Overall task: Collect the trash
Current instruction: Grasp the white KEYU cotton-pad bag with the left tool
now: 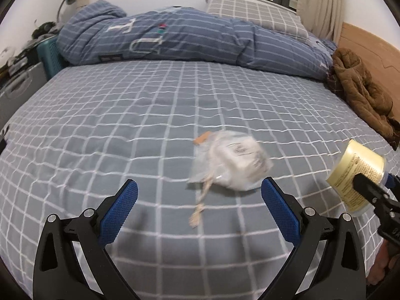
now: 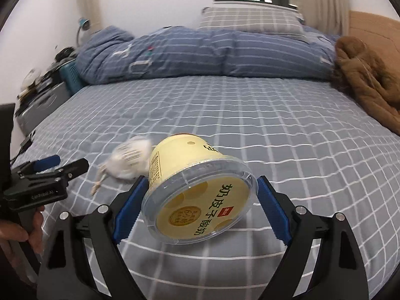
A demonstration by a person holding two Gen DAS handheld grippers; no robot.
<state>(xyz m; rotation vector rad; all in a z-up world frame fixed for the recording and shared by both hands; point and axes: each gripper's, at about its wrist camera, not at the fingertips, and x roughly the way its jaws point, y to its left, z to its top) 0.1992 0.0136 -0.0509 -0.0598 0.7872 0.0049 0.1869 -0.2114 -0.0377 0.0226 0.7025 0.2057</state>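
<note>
- right gripper (image 2: pixel 198 201) clamps a pale yellow yogurt cup (image 2: pixel 197 190) across its clear lid end; blue pads touch both sides of the rim, cup tipped on its side with the lid facing the camera, lifted off the bed sheet (image 2: pixel 287 135)
- risk: the grip sits on the flared plastic rim only, body tapers away from the pads, so the cup could pivot or slide out if swung fast; the lid could also pop off under the squeeze
- left gripper (image 1: pixel 199 192) is wide open and empty, hovering over the sheet
- crumpled clear bag (image 1: pixel 231 161) with white wrapping and a printed label lies on the sheet just ahead of the left jaws, a little toward the right-hand one; not touched
- risk: the bag is soft and loose, pads may pinch only film and let the contents drop; a thin string or stick (image 1: pixel 198 208) trails from it and may be left behind
- small orange scrap (image 1: pixel 203 137) just beyond the bag, easy to miss
- blur on the bag, label unreadable
- cup print: Chinese characters, red square logo, gold round seal on lid
</note>
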